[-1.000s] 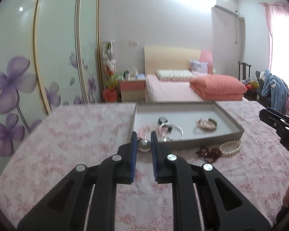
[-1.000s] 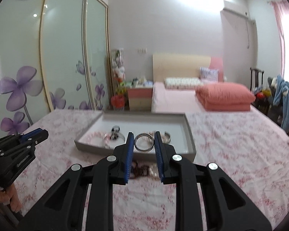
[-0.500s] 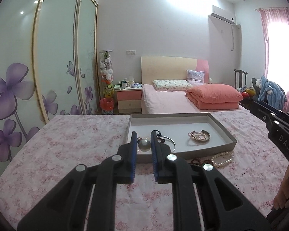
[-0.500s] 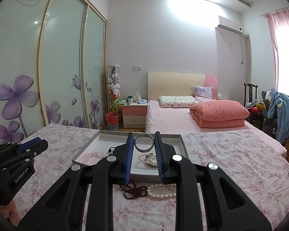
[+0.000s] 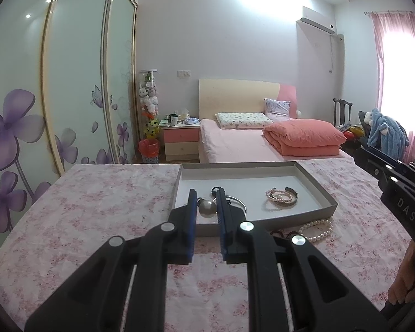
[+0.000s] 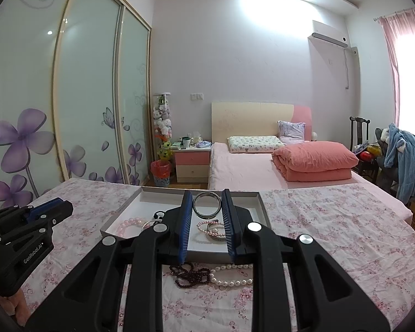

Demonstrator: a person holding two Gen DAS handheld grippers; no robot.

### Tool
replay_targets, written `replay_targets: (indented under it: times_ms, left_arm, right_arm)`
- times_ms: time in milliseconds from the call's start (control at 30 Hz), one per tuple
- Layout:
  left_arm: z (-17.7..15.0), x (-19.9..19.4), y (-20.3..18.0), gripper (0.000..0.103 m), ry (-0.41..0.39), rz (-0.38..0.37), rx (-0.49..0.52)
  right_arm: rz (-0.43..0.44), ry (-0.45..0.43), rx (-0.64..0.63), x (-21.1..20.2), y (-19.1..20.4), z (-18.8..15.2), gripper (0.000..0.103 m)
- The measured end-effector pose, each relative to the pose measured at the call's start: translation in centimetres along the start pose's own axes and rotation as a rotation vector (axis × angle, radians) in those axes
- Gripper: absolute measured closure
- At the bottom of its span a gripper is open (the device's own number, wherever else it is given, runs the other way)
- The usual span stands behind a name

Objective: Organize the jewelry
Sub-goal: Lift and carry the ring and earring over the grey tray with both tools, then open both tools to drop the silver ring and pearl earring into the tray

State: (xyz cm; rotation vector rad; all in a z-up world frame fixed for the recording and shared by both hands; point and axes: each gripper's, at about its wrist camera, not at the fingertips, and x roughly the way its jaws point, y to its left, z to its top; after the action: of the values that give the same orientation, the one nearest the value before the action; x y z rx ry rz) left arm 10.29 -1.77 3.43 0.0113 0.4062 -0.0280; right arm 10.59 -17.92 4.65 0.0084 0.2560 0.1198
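Observation:
A grey tray [image 5: 322,189] [image 6: 116,222] with a white floor lies on the floral cloth and holds several bracelets [image 5: 280,195] [image 6: 210,228]. My left gripper [image 5: 206,203] is shut on a large pearl pendant [image 5: 207,209] above the tray's near left corner. My right gripper [image 6: 207,203] is shut on a silver bangle [image 6: 207,204] held upright above the tray. A white pearl strand [image 5: 318,228] [image 6: 231,275] and a dark bead bracelet [image 6: 188,272] lie on the cloth in front of the tray.
The table is covered by a pink floral cloth [image 5: 96,207] [image 6: 345,235]. Behind it stand a bed [image 6: 262,163], a nightstand [image 6: 192,161], a sliding wardrobe [image 6: 69,105] at left and a chair with clothes [image 6: 401,157] at right.
Both grippers have lifted and tilted up, each still holding its piece; the tray and the loose strands now sit lower in both views.

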Motion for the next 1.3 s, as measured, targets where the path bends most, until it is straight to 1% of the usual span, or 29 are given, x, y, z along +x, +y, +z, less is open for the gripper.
replay_targets:
  times_ms: [200, 300, 400, 533, 667, 767, 867, 1067, 1100, 1133, 1167, 1200, 1233, 1300]
  left_arm:
    - [0.2, 0.7, 0.0, 0.088, 0.001, -0.009, -0.005]
    - [0.7, 2.2, 0.2, 0.088, 0.017, -0.029, -0.022]
    - [1.3, 4.4, 0.2, 0.088, 0.044, -0.056, -0.033]
    - [2.1, 8.8, -0.2, 0.088, 0.112, -0.090, -0.050]
    - [2.3, 13.0, -0.2, 0.088, 0.183, -0.103, -0.068]
    - [2.3, 15.1, -0.4, 0.088, 0.218, -0.116, -0.072]
    - [2.3, 17.1, -0.6, 0.088, 0.252, -0.136, -0.079]
    - [2.1, 19.7, -0.8, 0.088, 0.298, -0.156, -0.090]
    - [2.0, 20.0, -0.7, 0.085, 0.303, -0.160, -0.096]
    - [1.9, 20.2, -0.6, 0.079, 0.309, -0.166, -0.105]
    - [1.9, 20.3, -0.4, 0.076, 0.312, -0.167, -0.115]
    - [1.9, 20.4, -0.2, 0.074, 0.312, -0.166, -0.124]
    - [1.9, 20.4, 0.1, 0.073, 0.311, -0.172, -0.134]
    - [2.0, 20.3, 0.7, 0.073, 0.310, -0.171, -0.152]
  right_arm:
    - [-0.003, 0.000, 0.008, 0.6, -0.4, -0.1, 0.080]
    - [-0.006, 0.007, 0.019, 1.7, -1.0, -0.1, 0.080]
    - [0.008, 0.037, 0.046, 3.7, -1.6, 0.1, 0.080]
    - [0.047, 0.104, 0.112, 7.4, -2.5, 0.3, 0.080]
    - [0.097, 0.208, 0.194, 11.9, -3.4, -0.2, 0.080]
    - [0.118, 0.271, 0.228, 14.4, -3.7, -0.9, 0.080]
    - [0.132, 0.318, 0.245, 16.1, -3.6, -1.6, 0.080]
    - [0.140, 0.395, 0.249, 18.5, -3.6, -2.5, 0.080]
    - [0.138, 0.409, 0.252, 18.7, -3.5, -2.6, 0.079]
    - [0.137, 0.415, 0.254, 18.8, -3.5, -2.5, 0.076]
    - [0.137, 0.417, 0.259, 18.7, -3.7, -2.5, 0.067]
    - [0.137, 0.412, 0.262, 18.7, -3.7, -2.3, 0.063]
    - [0.134, 0.402, 0.264, 18.5, -3.8, -2.2, 0.060]
    - [0.125, 0.390, 0.271, 18.1, -4.3, -2.1, 0.060]
